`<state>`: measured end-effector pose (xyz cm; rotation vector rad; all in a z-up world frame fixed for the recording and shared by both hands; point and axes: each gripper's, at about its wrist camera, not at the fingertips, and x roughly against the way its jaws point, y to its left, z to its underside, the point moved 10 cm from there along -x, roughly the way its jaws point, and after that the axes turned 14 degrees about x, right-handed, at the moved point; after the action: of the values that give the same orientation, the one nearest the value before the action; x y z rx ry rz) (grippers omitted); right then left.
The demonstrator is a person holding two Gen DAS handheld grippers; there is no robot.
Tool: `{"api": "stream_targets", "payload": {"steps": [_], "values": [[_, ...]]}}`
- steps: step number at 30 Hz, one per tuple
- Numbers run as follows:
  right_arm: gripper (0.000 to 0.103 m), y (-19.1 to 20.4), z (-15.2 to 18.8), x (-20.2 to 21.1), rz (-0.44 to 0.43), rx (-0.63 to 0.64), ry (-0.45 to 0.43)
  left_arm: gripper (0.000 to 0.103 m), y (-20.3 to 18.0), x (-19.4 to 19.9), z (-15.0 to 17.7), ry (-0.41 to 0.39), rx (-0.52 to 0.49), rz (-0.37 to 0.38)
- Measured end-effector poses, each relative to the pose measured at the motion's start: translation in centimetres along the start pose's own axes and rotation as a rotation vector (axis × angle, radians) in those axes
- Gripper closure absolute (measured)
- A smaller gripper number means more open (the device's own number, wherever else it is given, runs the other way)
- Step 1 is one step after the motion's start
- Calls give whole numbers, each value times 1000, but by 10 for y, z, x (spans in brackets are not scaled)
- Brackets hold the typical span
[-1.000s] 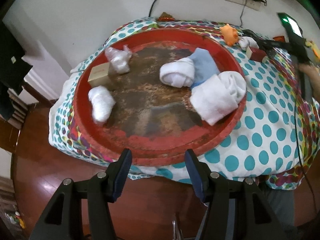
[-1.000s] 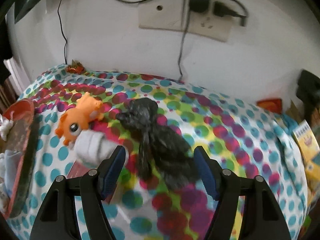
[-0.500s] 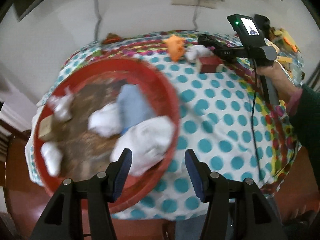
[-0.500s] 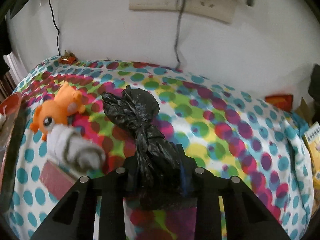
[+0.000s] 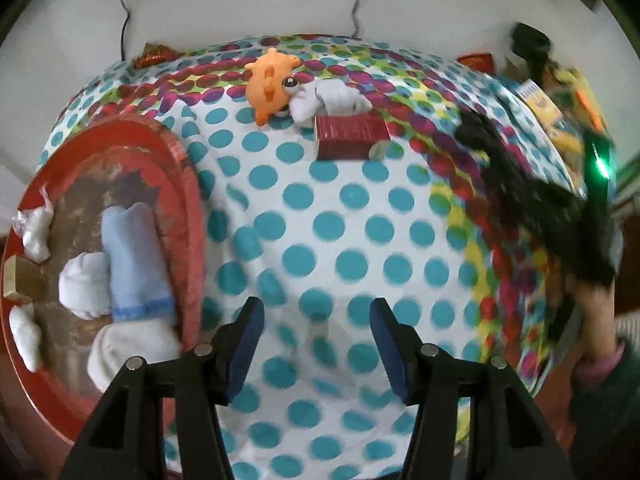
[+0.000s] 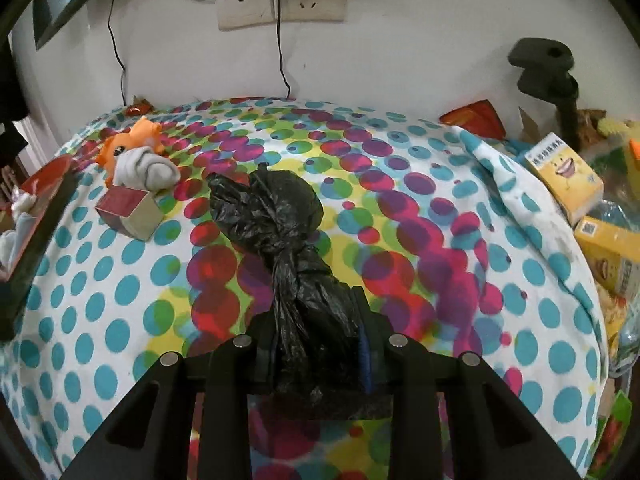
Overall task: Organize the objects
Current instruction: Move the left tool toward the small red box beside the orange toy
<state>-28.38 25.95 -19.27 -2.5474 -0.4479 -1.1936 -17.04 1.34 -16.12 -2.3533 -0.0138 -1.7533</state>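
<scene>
My right gripper (image 6: 316, 332) is shut on a knotted black plastic bag (image 6: 276, 216) and holds it above the polka-dot tablecloth; it shows blurred in the left wrist view (image 5: 516, 176). My left gripper (image 5: 316, 344) is open and empty over the cloth, right of the red round tray (image 5: 188, 184). The tray holds rolled white socks (image 5: 84, 288), a light blue sock (image 5: 132, 256) and a small tan box (image 5: 20, 280). An orange toy (image 5: 270, 80), a grey-white sock (image 5: 332, 98) and a red box (image 5: 350, 136) lie at the table's far side.
Yellow cartons (image 6: 564, 176) and clutter stand at the table's right edge. A black clamp stand (image 6: 548, 76) rises behind them. A wall socket with cables (image 6: 280, 0) is above the table. The tray's edge (image 6: 44, 208) is at the left.
My right gripper closed on the black bag and lifted it back from the toy. My left gripper swung right, from over the tray to over the bare cloth.
</scene>
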Motion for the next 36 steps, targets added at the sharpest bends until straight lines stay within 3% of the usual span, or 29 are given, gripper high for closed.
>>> {"api": "stream_targets", "payload": {"steps": [3, 11, 14, 17, 26, 28, 32, 36], "values": [[73, -1, 1, 0, -1, 3, 0, 47, -16, -6, -16, 25, 73, 25], [70, 5, 1, 1, -9, 4, -2, 45, -33, -19, -78, 43, 538, 150], [69, 4, 1, 2, -28, -12, -10, 43, -37, -27, -91, 39, 644, 164], [69, 4, 2, 2, -45, -25, -16, 43, -39, -34, -99, 12, 690, 127], [68, 2, 3, 3, -82, -55, -31, 43, -35, -78, -102, 52, 789, 27], [68, 1, 3, 3, -92, -64, -35, 39, -34, -79, -106, 14, 801, 12], [68, 1, 3, 3, -95, -70, -36, 36, -30, -83, -108, -15, 790, -37], [68, 2, 3, 3, -93, -72, -36, 37, -29, -82, -106, -24, 699, -66]]}}
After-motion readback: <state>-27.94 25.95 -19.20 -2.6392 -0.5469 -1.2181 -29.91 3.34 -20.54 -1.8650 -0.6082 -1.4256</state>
